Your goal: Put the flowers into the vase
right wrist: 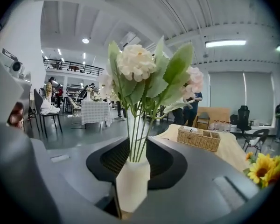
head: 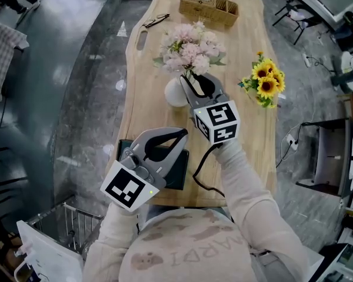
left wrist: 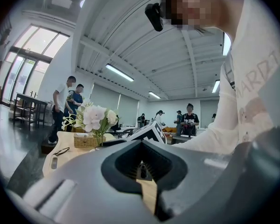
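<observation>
A bunch of pale pink and white flowers [head: 191, 49] stands with its stems in a round white vase [head: 174, 94] at the middle of the wooden table [head: 247, 140]. My right gripper [head: 186, 76] sits just above the vase mouth, shut on the stems. In the right gripper view the green stems [right wrist: 136, 139] run up between the jaw tips from the vase neck [right wrist: 132, 181]. My left gripper [head: 183, 134] hovers near the table's front edge, shut and holding nothing; its jaws [left wrist: 141, 143] point towards the bouquet [left wrist: 94, 118].
A bunch of sunflowers [head: 265, 81] lies at the table's right edge. A wicker basket [head: 208, 7] and a pair of glasses [head: 156, 21] are at the far end. A dark pad [head: 177, 172] lies under the left gripper. Several people stand in the hall behind.
</observation>
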`<state>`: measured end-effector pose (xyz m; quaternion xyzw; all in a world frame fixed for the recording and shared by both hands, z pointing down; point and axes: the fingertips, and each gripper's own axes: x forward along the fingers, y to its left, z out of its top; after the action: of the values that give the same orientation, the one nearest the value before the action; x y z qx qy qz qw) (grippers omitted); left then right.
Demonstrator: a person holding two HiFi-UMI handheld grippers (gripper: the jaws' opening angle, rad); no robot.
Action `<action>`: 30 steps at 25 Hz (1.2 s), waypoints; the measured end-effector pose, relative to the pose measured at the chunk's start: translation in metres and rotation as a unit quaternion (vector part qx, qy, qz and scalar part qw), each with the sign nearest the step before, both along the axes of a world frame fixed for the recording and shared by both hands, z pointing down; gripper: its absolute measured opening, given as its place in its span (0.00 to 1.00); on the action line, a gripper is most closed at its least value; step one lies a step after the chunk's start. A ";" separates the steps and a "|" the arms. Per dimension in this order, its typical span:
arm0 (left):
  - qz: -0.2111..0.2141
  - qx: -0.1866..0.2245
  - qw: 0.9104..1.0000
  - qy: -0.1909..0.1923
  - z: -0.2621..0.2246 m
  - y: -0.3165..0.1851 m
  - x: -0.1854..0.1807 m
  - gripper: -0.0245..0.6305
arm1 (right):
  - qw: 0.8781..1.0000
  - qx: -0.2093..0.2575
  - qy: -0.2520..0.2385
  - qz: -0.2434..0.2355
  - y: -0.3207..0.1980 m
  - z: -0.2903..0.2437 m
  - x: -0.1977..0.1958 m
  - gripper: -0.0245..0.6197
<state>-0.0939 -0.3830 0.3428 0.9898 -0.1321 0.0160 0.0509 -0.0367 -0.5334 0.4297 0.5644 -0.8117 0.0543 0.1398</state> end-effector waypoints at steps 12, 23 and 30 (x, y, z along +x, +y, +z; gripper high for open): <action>0.009 0.003 1.000 0.000 -0.001 0.005 0.006 0.04 | 0.997 -0.078 0.005 -0.015 0.013 0.004 -0.001 0.34; 0.015 0.009 1.000 0.001 -0.005 0.014 0.013 0.04 | 0.994 -0.105 -0.003 -0.028 0.031 0.006 0.001 0.37; 0.024 0.018 1.000 0.004 -0.011 0.025 0.019 0.04 | 0.996 -0.080 -0.039 -0.032 0.062 -0.015 -0.001 0.28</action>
<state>-0.0747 -0.3581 0.3317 0.9935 -0.1084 0.0114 0.0332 -0.0373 -0.4712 0.4143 0.5228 -0.8272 0.1362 0.1546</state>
